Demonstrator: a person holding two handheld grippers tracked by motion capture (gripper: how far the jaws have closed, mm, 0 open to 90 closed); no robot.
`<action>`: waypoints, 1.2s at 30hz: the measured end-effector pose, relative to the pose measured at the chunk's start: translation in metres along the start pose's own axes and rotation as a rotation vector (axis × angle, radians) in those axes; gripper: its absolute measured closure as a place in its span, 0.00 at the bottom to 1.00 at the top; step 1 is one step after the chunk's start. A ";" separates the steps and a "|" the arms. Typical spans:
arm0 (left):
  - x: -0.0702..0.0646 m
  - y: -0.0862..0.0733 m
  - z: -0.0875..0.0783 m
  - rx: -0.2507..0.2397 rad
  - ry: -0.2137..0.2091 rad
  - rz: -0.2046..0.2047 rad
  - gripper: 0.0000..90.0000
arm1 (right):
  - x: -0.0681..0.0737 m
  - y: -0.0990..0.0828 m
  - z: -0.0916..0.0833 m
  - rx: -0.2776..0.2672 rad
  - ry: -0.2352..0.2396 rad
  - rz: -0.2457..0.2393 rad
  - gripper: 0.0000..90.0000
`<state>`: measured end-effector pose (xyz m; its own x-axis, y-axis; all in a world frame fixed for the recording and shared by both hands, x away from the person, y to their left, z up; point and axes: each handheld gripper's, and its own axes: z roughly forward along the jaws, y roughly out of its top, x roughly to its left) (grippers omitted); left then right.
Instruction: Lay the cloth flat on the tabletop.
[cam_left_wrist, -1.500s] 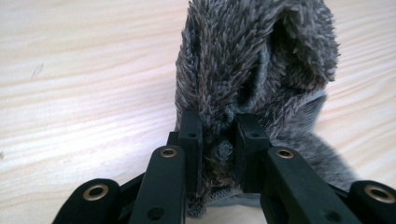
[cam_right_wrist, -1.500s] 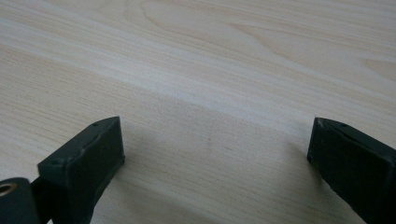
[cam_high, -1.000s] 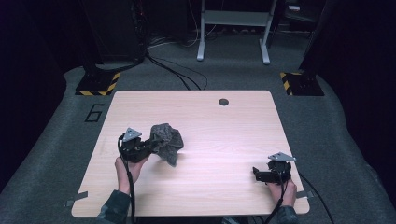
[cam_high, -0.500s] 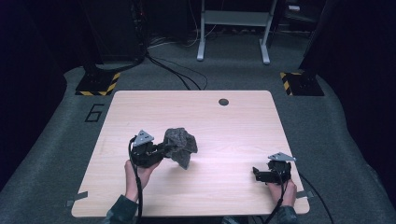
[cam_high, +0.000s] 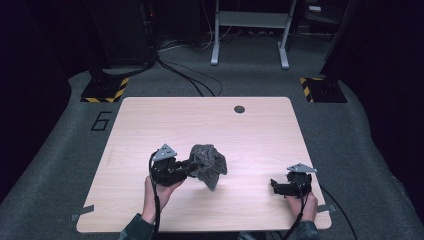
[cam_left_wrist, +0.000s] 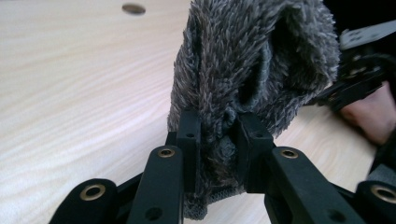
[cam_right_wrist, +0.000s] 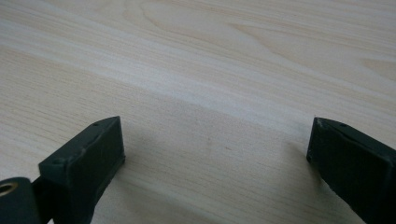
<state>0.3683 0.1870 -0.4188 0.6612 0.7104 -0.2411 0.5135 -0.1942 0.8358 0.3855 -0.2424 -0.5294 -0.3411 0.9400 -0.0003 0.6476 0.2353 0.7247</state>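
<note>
High view: the left claw (cam_high: 189, 167) clamps a grey fuzzy cloth (cam_high: 209, 164) just above the middle of the wooden surface (cam_high: 260, 135); the right claw (cam_high: 276, 185) sits well apart.
Left gripper view: jaws pinch the cloth's fold.
Right gripper view: jaws spread wide, holding nothing.

high: above, facing forward-down | gripper views: close, low along tongs | shared: table (cam_high: 150, 125)

On the worktop (cam_high: 150, 125), the cloth (cam_high: 208, 164) sits left of centre, just right of the left gripper (cam_high: 190, 168) (pinched between its jaws); the right gripper (cam_high: 274, 185) lies well apart, near the front right corner.
</note>
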 end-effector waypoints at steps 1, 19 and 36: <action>0.003 -0.002 0.004 0.019 0.005 -0.005 0.82 | 0.000 0.000 0.000 0.000 0.000 0.000 0.04; 0.028 -0.031 0.040 0.144 0.121 -0.026 0.32 | 0.002 0.002 -0.001 0.014 0.015 -0.003 0.05; 0.000 -0.057 0.043 0.193 0.161 0.096 0.26 | 0.114 0.064 -0.007 -0.055 0.291 -0.184 0.28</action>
<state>0.3628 0.1692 -0.4883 0.6245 0.7778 -0.0712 0.5577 -0.3803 0.7378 0.3833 -0.1223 -0.4787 -0.6338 0.7715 0.0563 0.5222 0.3729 0.7670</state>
